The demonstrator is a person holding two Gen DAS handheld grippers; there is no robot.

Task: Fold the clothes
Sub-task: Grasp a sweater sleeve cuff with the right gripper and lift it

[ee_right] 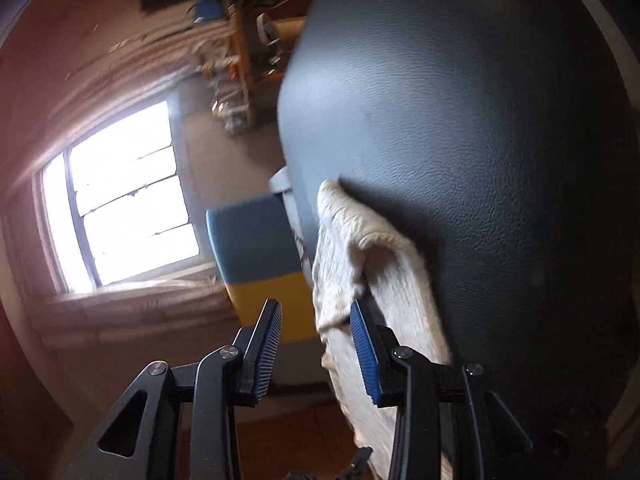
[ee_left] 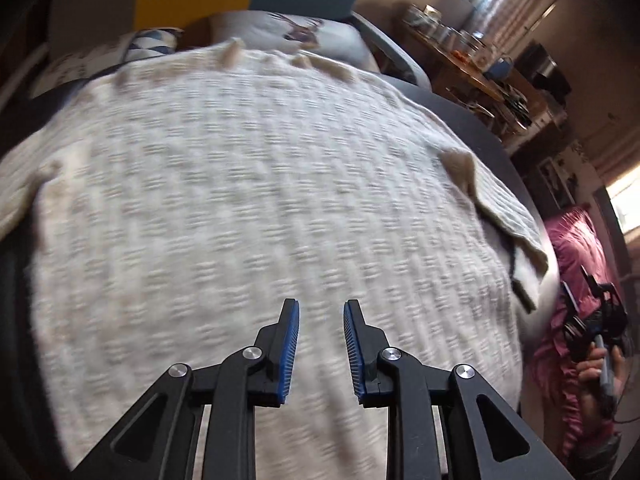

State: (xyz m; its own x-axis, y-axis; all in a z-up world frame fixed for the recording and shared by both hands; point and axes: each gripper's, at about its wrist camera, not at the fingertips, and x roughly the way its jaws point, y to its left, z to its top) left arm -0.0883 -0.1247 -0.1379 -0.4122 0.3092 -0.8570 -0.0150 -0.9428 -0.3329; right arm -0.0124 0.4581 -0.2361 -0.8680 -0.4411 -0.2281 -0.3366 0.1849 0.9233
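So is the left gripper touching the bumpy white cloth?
Cannot tell. In the left wrist view the left gripper, jaws open, sits over the cream woven cloth, but blur hides any gap or contact.

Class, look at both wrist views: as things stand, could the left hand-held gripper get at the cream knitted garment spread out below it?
Probably yes. The left hand-held gripper is open and empty, pointing at the cream knitted garment, and nothing shows between them.
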